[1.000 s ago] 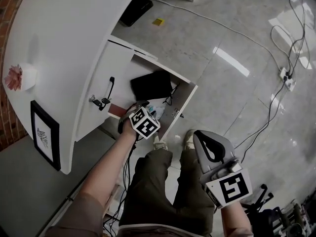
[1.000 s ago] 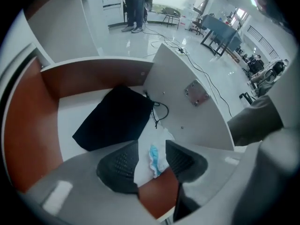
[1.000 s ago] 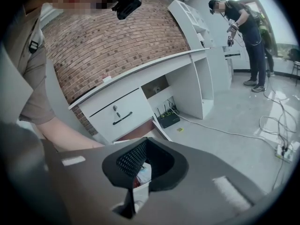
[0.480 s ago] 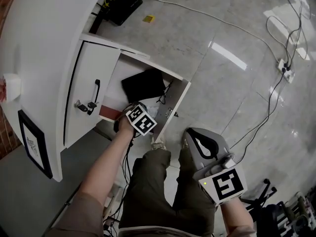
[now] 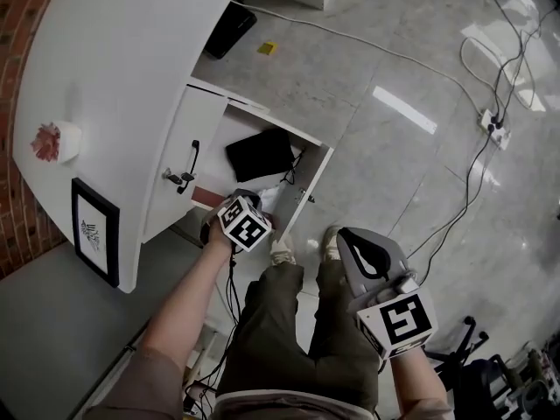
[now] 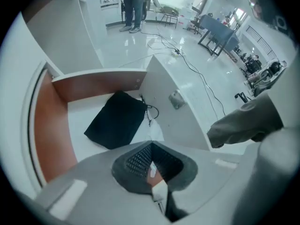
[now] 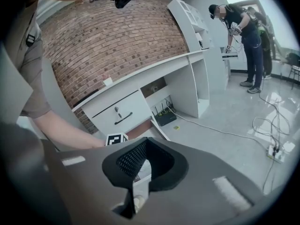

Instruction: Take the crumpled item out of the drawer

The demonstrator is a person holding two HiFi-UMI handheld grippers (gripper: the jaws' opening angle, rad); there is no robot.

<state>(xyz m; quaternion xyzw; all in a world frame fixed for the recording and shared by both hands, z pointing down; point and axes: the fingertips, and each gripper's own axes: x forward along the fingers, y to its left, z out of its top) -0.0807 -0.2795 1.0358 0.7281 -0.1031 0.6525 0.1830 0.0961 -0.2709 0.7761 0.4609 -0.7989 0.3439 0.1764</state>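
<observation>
White desk (image 5: 131, 59) at left with its white pull-out drawer (image 5: 308, 186) open over the grey tiled floor (image 5: 394, 164). A flat black drawstring pouch (image 5: 260, 153) lies in the far part of the drawer. The white crumpled paper item (image 5: 268, 200) sits inside the drawer too, on the near side of the pouch, by the drawer's right wall. The left gripper (image 5: 248, 201) reaches into the near end of the drawer. In the left gripper view its jaws are together at the tips, left gripper (image 6: 151, 146). The crumpled paper item (image 6: 156, 134) lies right at those tips, beside the pouch (image 6: 117, 119); whether it is pinched cannot be told. The brown inner wall of the drawer (image 6: 101, 81) is at the far end. The right gripper (image 5: 350, 237) is held near, over the person's olive trousers (image 5: 280, 322), well apart from the drawer. In its own view the right gripper (image 7: 146, 142) has its jaws closed with nothing between them. A black handle (image 5: 195, 158) sits on the closed drawer front at left.
</observation>
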